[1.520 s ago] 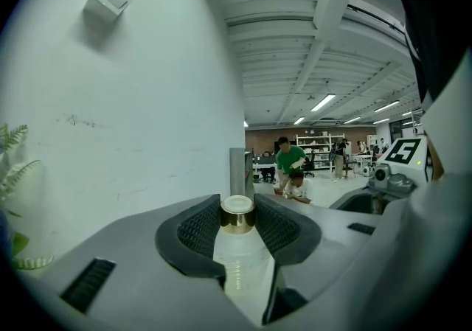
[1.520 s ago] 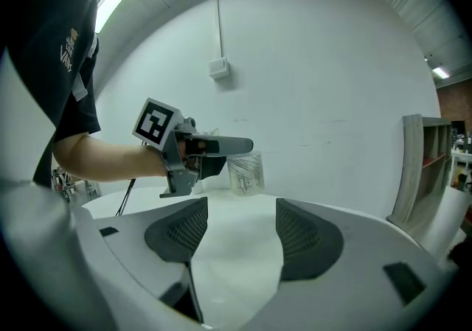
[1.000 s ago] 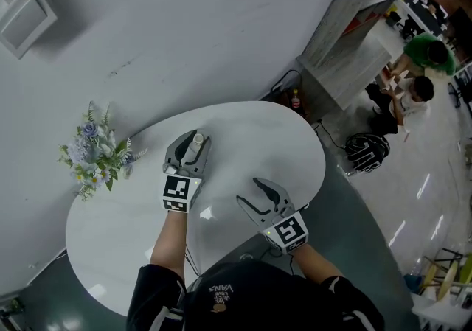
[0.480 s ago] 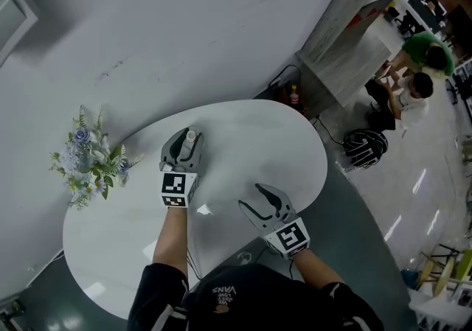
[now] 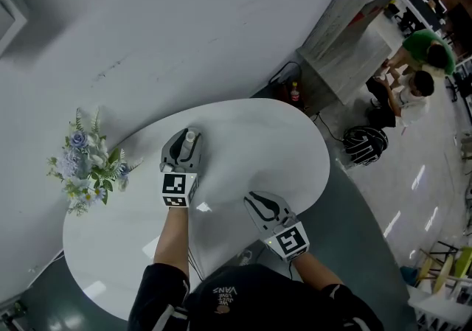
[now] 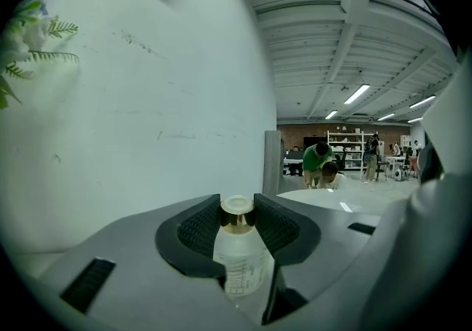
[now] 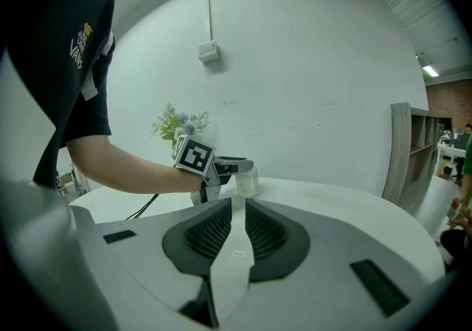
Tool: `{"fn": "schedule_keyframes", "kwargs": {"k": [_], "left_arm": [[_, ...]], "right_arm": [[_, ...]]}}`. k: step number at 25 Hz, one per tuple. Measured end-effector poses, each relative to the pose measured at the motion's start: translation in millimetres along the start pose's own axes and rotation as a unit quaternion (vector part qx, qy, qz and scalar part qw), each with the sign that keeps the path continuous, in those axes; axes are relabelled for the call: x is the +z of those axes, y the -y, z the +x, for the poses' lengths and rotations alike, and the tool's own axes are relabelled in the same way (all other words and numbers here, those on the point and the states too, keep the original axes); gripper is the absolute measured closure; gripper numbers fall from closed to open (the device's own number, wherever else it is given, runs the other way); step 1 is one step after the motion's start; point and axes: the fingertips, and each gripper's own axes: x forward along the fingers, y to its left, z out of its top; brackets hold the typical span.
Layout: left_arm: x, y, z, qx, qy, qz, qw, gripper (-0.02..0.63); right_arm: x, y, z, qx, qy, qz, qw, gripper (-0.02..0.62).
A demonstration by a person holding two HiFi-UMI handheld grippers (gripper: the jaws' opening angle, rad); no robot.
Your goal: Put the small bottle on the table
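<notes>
right claw (image 7: 237,208) has closed, empty | left claw (image 6: 237,213) grips small bottle (image 6: 240,267) | white table (image 5: 258,138), wall (image 5: 184,27)

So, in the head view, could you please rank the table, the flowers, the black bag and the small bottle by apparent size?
1. table
2. flowers
3. black bag, farther off on the floor, so flowers versus bag is unsure
4. small bottle

Showing are one white counter (image 5: 254,141), one small bottle (image 5: 189,137), one bunch of flowers (image 5: 83,165) and two tools: left tongs (image 5: 184,141) and right tongs (image 5: 258,203). Beyond, two people (image 5: 426,48) are crouching near one black bag (image 5: 366,147).
</notes>
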Motion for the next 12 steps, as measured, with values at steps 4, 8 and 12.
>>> {"fn": "schedule_keyframes", "kwargs": {"k": [4,8,12], "left_arm": [[-3.2,-1.4,2.6,-0.002,0.003,-0.002,1.0000,0.446],[-3.2,-0.4,4.9,-0.003,0.006,0.006,1.0000,0.446],[-4.4,0.8,4.9,0.002,0.010,0.012,0.9999,0.446]], "right_arm": [[-3.5,1.0,3.1,0.000,-0.004,-0.001,1.000,0.525],[-3.2,4.1,4.5,-0.004,-0.001,-0.003,1.000,0.534],[-1.9,4.5,3.5,-0.004,0.002,-0.007,1.000,0.538]]}}
